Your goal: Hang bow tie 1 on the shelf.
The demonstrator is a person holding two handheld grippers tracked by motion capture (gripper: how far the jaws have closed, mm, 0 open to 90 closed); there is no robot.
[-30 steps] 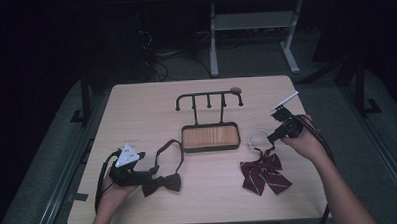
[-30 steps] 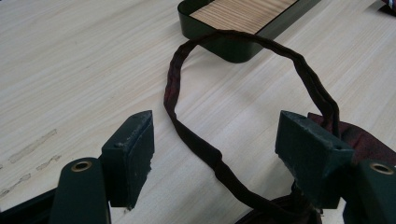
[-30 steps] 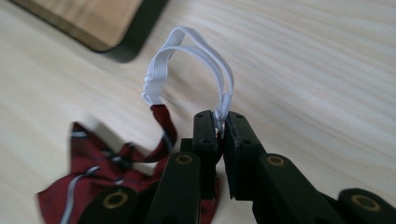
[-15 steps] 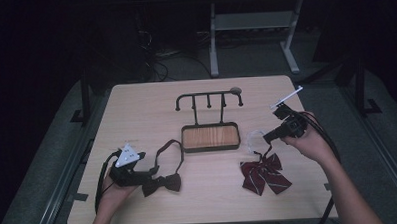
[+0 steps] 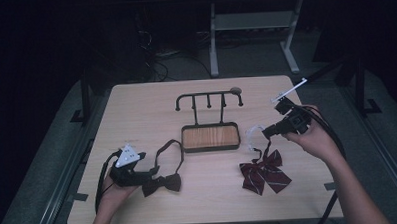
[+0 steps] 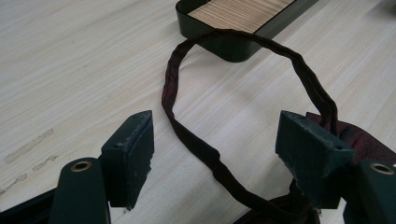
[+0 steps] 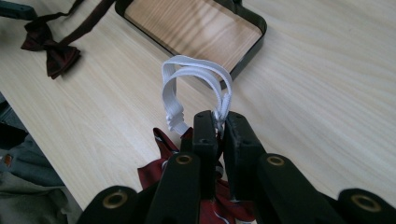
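White elastic band (image 7: 196,74) of the red bow tie (image 5: 264,172) is soft and light, pinched in the closed right gripper (image 7: 219,122); the left gripper (image 6: 215,140) stands wide over the dark bow tie's strap (image 6: 187,135).

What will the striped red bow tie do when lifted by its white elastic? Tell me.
Probably floppy: the striped red bow tie sags below the right tool, shut on its white elastic loop. Likely light, since the thin band carries it. It may swing.

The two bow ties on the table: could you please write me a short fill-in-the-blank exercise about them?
1. The right gripper is shut on the striped bow tie's ____ elastic loop.
2. The left gripper's fingers stand ____ around the dark bow tie's strap.
3. Between both ties stands a tray with a ____ floor.

Missing words: white; open; wooden
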